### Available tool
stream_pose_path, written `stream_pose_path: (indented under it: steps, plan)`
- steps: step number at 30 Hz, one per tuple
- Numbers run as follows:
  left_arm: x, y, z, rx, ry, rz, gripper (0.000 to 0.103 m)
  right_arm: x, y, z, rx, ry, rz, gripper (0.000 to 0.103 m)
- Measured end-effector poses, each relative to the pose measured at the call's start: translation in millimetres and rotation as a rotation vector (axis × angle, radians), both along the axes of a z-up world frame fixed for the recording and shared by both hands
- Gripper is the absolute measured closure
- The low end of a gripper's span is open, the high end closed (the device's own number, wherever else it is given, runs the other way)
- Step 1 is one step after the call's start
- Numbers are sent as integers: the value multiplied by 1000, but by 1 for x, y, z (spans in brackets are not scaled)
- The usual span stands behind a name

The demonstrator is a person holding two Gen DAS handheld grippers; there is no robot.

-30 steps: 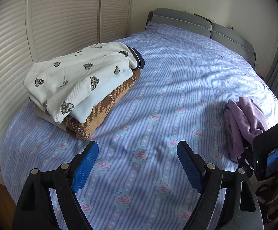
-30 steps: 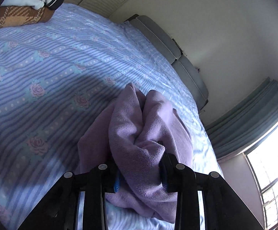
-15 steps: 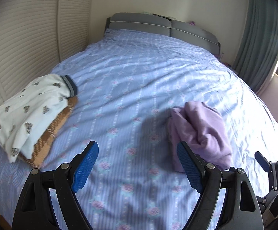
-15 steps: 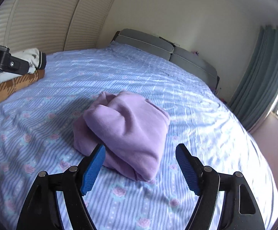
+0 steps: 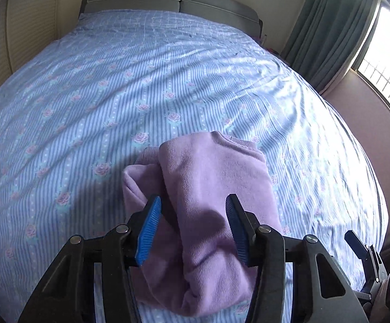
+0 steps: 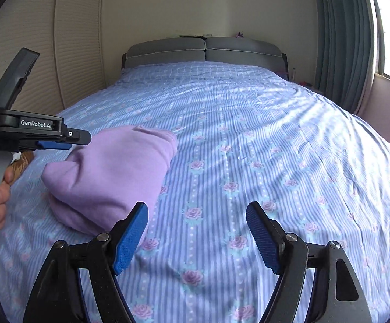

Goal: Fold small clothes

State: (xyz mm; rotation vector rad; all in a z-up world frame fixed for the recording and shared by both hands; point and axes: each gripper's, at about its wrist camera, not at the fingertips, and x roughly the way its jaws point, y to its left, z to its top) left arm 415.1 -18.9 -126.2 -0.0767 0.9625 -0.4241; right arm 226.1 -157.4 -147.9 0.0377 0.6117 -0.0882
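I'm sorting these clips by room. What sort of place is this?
Most likely a home bedroom: a wide bed with a floral striped sheet and a grey padded headboard, teal curtains beside a window, and louvred wardrobe doors along the wall.

Between the closing left jaws bulks the folded lilac garment (image 5: 208, 215), blocking the way forward. Ahead of the right jaws, standing wide with nothing between them, the striped bed (image 6: 275, 140) lies bare to the headboard (image 6: 203, 49); the garment sits left of them.

The right gripper (image 6: 197, 238) hovers with jaws apart over the striped bedspread (image 6: 248, 145), just beside the folded lilac garment (image 6: 114, 172).
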Motion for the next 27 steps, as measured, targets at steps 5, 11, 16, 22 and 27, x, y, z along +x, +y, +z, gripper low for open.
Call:
stream_pose_path:
  steps: [5,11,16,22,27]
  plan:
    - [21,-3,-26,-40,94,-2,68,9,-17,-10,58,-4,-12,27]
    - [16,7,-25,-92,90,22,91,14,-22,-15,74,4,-1,28]
    - [-12,27,5,-85,5,57,91,11,-19,-8,83,-28,16,28]
    - [-14,40,-26,-65,36,84,91,13,3,-3,93,-54,101,28]
    - [-13,37,-36,-45,-4,76,90,31,32,-7,85,-25,201,28]
